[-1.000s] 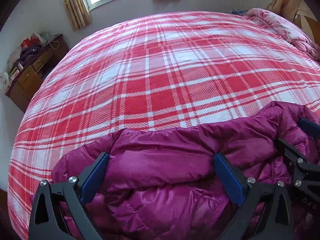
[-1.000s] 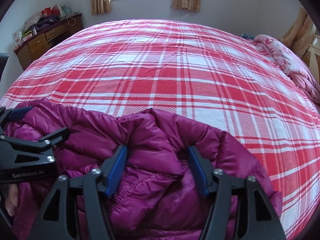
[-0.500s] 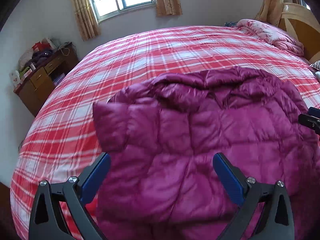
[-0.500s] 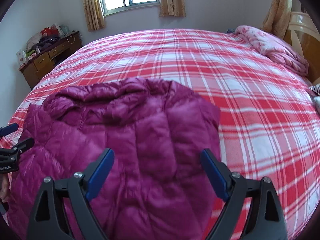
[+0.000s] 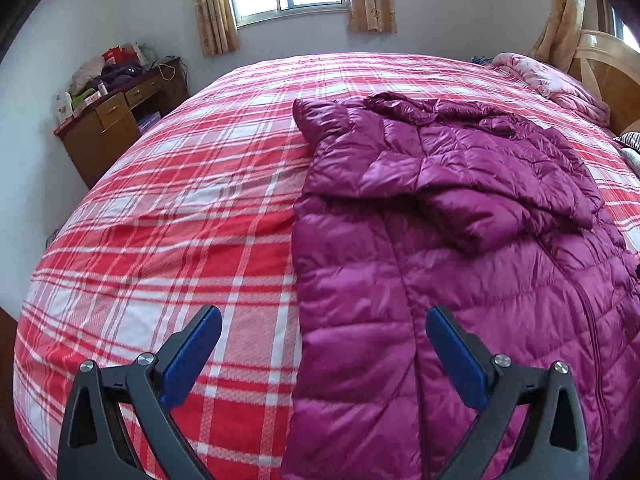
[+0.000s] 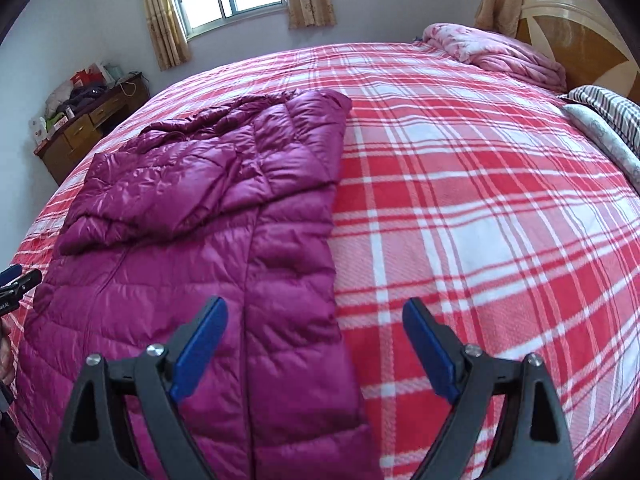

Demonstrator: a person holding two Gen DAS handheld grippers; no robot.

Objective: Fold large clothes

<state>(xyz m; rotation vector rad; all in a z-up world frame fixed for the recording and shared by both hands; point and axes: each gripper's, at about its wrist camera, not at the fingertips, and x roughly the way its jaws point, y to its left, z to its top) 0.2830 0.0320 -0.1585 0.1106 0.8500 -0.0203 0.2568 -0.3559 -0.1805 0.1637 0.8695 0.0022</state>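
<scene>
left wrist view: the magenta quilted down jacket (image 5: 460, 240) is laid lengthwise on the red-and-white plaid bedspread (image 5: 180, 220), one sleeve folded across — further folds are judged outstanding. left gripper (image 5: 323, 354) and right gripper (image 6: 315, 344) are spread wide, nothing held.

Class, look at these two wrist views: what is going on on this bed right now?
A person holding two grippers is folding a shiny magenta quilted down jacket laid flat on the red and white plaid bedspread. One sleeve is already folded across the chest. The left gripper and the right gripper are both open and hold nothing, each hovering over a side edge of the jacket near its lower end.
</scene>
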